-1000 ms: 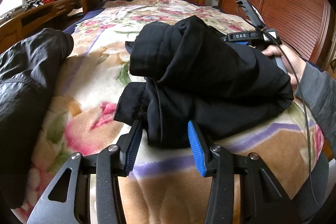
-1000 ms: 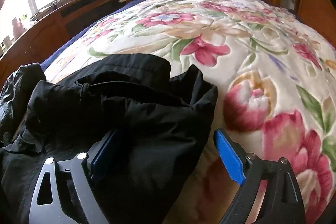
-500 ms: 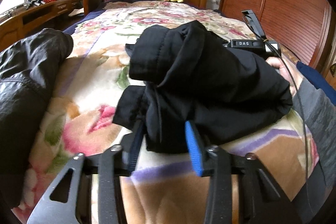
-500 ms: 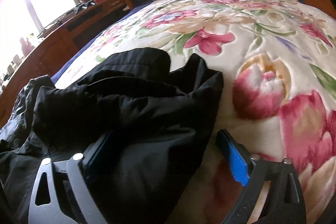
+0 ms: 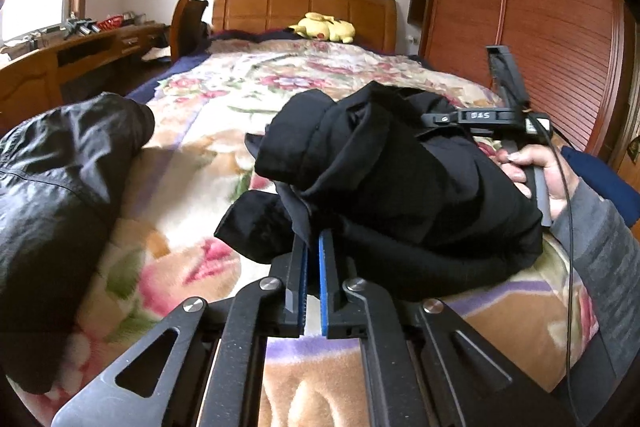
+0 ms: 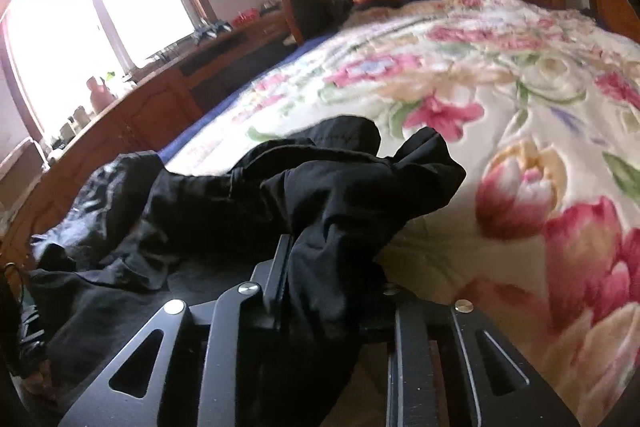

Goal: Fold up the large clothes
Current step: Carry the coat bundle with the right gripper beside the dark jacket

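Now both tongs are gripping the same garment. The left tongs [image 5: 313,259] are standing all but closed, their blue pads [image 5: 324,267] having just been drawing together, and they are pinching a thin fold at the near edge of the black jacket [image 5: 400,179]. The right tongs [image 6: 328,279] have likewise just been closing, and a thicker bunch of the same black cloth is sitting between their jaws and draping over them; one jaw is hidden under the fabric, so I am judging the grip from the way the cloth is bunching there.

Outward from the tongs, the jacket is lying in a crumpled mound on the near part of the bed, on the floral blanket [image 5: 224,99], one puffed sleeve or hood riding on top. From the left wrist view, the person's right hand [image 5: 540,175] is showing at the far side of the mound, wrapped round the handle of its tool. A second dark garment [image 5: 60,187] is lying apart at the left edge of the bed. A yellow plush toy [image 5: 324,29] is resting up by the wooden headboard [image 5: 304,5].

By my reckoning the step in hand is the taking hold, at two points along the near hem. Nothing is flat yet. The next move is probably calling for lifting both holds together and drawing them apart, so the jacket is shaken open and spread on the blanket; uneven pulling would risk the thin left pinch slipping.
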Demonstrator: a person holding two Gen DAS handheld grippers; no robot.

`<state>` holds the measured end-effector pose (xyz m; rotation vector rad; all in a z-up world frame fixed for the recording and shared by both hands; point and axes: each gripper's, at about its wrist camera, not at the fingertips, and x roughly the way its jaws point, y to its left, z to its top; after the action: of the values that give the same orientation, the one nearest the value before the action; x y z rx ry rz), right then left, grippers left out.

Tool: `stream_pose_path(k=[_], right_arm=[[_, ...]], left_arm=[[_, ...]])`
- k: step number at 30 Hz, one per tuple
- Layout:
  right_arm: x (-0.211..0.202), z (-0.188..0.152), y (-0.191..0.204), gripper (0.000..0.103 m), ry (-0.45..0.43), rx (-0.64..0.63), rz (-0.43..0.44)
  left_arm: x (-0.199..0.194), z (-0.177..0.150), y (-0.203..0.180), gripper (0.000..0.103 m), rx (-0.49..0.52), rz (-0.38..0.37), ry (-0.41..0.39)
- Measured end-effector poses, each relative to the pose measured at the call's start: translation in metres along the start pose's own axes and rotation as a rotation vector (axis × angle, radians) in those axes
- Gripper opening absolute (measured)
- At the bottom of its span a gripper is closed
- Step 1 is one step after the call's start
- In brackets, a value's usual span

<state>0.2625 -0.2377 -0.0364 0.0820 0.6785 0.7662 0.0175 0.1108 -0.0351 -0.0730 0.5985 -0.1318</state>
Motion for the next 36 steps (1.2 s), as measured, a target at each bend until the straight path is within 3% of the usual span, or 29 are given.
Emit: stream_pose_path(k=[12, 19, 26, 36], right_arm=[[-0.020, -0.005, 0.019, 0.018, -0.084, -0.077, 0.026], [-0.009, 0.006, 0.049, 0.018, -0.081, -0.144, -0.031], [0.002, 0.051, 0.119, 0.017, -0.084, -0.248, -0.045], [0.055, 0.103, 0.256, 0.017, -0.088, -0.422, 0.008]], left_arm=[[-0.016, 0.017, 0.014, 0.004, 0.012, 0.042, -0.070], [-0.038, 0.043, 0.032, 0.004, 0.054, 0.073, -0.109], [-0.080, 0.069, 0.083, 0.004, 0.052, 0.145, -0.178], [-0.146, 0.072, 0.185, 0.004, -0.005, 0.349, -0.246]])
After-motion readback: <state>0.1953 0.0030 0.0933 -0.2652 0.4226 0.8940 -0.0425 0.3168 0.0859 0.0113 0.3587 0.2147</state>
